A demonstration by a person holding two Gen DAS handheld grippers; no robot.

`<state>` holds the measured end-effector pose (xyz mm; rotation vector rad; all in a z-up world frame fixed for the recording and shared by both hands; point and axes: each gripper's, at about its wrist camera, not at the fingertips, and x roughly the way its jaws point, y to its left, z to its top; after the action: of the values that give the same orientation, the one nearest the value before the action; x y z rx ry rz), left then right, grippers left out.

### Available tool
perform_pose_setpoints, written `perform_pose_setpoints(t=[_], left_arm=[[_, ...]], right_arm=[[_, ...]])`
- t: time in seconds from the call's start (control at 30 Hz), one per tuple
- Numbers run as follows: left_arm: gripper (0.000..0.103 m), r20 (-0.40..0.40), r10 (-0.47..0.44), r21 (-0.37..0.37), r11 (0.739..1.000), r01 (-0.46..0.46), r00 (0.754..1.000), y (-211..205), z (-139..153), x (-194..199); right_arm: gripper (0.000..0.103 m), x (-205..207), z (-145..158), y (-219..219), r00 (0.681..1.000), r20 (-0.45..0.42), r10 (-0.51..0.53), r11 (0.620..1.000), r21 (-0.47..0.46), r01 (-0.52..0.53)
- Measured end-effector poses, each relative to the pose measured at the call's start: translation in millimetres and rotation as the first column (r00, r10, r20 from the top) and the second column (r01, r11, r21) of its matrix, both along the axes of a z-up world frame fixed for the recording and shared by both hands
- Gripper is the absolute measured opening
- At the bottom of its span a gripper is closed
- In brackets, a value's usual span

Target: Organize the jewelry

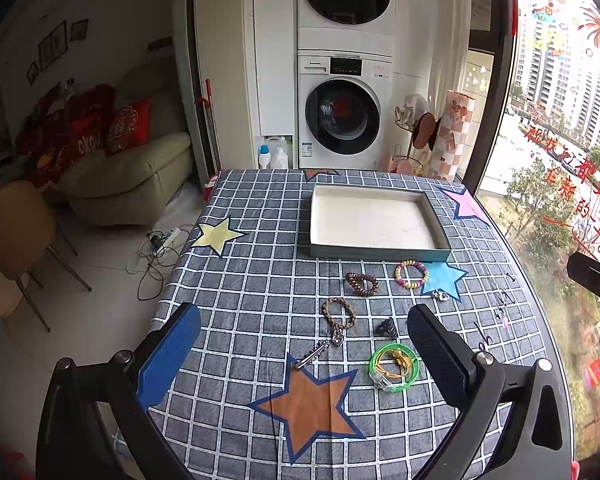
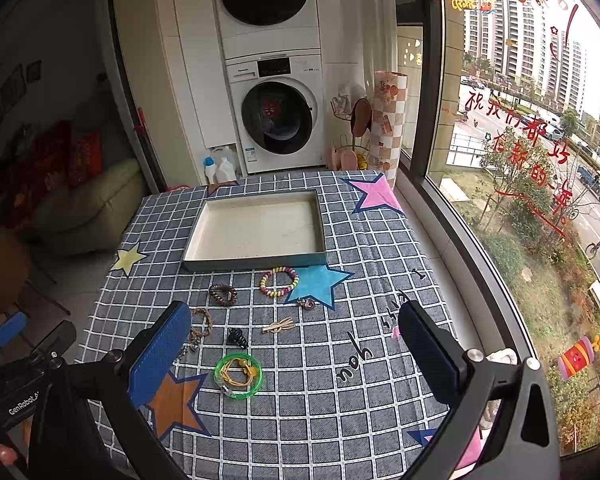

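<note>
An empty grey tray (image 1: 380,254) (image 2: 256,263) with a white floor sits at the far middle of the checked tablecloth. In front of it lie a colourful bead bracelet (image 1: 411,274) (image 2: 279,281), a brown bead bracelet (image 1: 361,283) (image 2: 223,293), a braided bracelet with a heart charm (image 1: 339,314) (image 2: 201,326), a black claw clip (image 1: 387,328) (image 2: 237,337), a green bangle with yellow cord (image 1: 394,366) (image 2: 238,375), a silver hair clip (image 1: 312,355), a small charm (image 1: 440,295) (image 2: 307,303) and a beige clip (image 2: 278,325). My left gripper (image 1: 304,354) and right gripper (image 2: 296,354) are open, empty, hovering above the table's near part.
A washer and dryer stack (image 1: 345,108) stands beyond the table. A sofa (image 1: 132,176) and a chair (image 1: 16,236) are to the left with cables on the floor. A large window (image 2: 520,160) runs along the table's right edge.
</note>
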<state>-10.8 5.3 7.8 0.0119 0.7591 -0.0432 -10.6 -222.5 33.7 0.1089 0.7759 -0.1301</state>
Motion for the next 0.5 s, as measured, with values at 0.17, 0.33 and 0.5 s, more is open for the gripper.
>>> perform_pose_setpoints(t=[0.17,0.33,0.5], left_arm=[[0.103,-0.001,-0.001,0.000,1.000,0.001,1.000,-0.3,-0.5,-0.9],[0.103,-0.002,-0.001,0.000,1.000,0.001,1.000,-0.3,-0.6,-1.2],[0.103,-0.005,-0.002,0.001,1.000,0.002,1.000,-0.8,-2.7,-2.9]], right_arm=[[0.103,0.0,-0.3,-0.1,1.000,0.001,-0.001,1.000,-0.001,0.001],[0.103,0.1,-0.4,0.0,1.000,0.000,0.000,1.000,0.000,0.000],[0.103,-1.5,-1.5,-0.1,1.000,-0.004,-0.001,1.000,0.000,0.001]])
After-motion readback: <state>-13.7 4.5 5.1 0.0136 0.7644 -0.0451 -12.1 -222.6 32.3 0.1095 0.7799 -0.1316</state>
